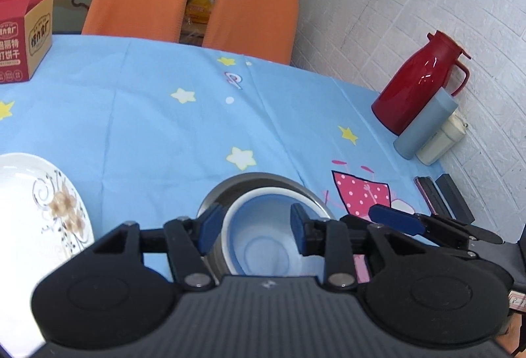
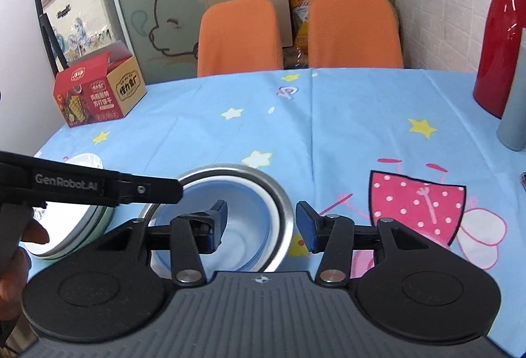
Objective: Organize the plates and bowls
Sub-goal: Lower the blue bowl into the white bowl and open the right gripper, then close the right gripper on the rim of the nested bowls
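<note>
Hovering over the white-rimmed blue bowl (image 2: 230,226) nested in the steel bowl (image 2: 282,210), low centre of frame: both the right gripper (image 2: 261,223) and the left gripper (image 1: 251,228) have fingers apart, holding nothing. Best lift clear straight up, avoiding the rims.

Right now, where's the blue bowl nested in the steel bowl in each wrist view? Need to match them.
Left wrist view: the pale blue bowl with a white rim sits bottom centre, inside the round steel bowl, between the left tool's fingers.
Right wrist view: bottom centre, slightly left, steel rim around it.
Shared landmark: the pink polka-dot cartoon print on the blue tablecloth, right of the bowls in both.
</note>
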Demonstrator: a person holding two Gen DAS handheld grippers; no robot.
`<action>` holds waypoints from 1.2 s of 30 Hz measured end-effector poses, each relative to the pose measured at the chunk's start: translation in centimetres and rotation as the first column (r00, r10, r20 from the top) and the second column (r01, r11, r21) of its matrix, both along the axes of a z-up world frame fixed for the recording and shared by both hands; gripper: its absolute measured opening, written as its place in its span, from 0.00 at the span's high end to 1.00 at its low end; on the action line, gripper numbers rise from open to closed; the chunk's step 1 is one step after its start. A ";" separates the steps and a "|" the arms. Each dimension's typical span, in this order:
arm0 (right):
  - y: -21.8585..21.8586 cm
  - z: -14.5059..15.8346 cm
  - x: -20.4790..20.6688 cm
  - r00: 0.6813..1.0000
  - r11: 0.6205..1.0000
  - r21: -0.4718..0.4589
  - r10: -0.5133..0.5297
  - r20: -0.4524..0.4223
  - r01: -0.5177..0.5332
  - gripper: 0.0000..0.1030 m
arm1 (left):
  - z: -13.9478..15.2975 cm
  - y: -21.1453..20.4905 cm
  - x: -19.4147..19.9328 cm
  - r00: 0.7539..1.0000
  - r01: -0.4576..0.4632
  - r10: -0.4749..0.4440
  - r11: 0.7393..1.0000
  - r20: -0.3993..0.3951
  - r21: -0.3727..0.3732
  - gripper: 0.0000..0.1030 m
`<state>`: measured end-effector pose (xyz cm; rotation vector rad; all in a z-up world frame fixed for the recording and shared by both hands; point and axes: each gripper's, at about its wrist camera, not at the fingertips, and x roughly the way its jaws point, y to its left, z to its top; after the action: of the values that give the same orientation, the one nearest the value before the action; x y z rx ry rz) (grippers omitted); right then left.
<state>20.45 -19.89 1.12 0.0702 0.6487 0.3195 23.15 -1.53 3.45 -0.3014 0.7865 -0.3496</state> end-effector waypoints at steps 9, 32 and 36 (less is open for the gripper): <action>-0.4 -1.3 -3.4 0.996 0.997 0.068 -0.039 0.080 0.033 0.00 | -0.2 1.0 -2.8 0.993 -0.077 0.078 0.997 0.090 -0.021 0.32; 0.1 -3.2 -3.4 0.990 0.989 0.101 -0.119 0.076 0.112 0.00 | -2.8 0.1 -2.0 0.987 -0.152 0.150 0.988 0.064 0.030 0.29; -0.1 -3.4 -2.8 0.988 0.988 0.086 -0.136 0.077 0.130 0.00 | -2.8 0.1 -1.6 0.987 -0.153 0.150 0.987 0.065 0.045 0.29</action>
<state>17.66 -19.96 -2.24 0.1764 0.5459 0.2184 21.57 -1.48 0.61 -0.2998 0.7063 -0.1950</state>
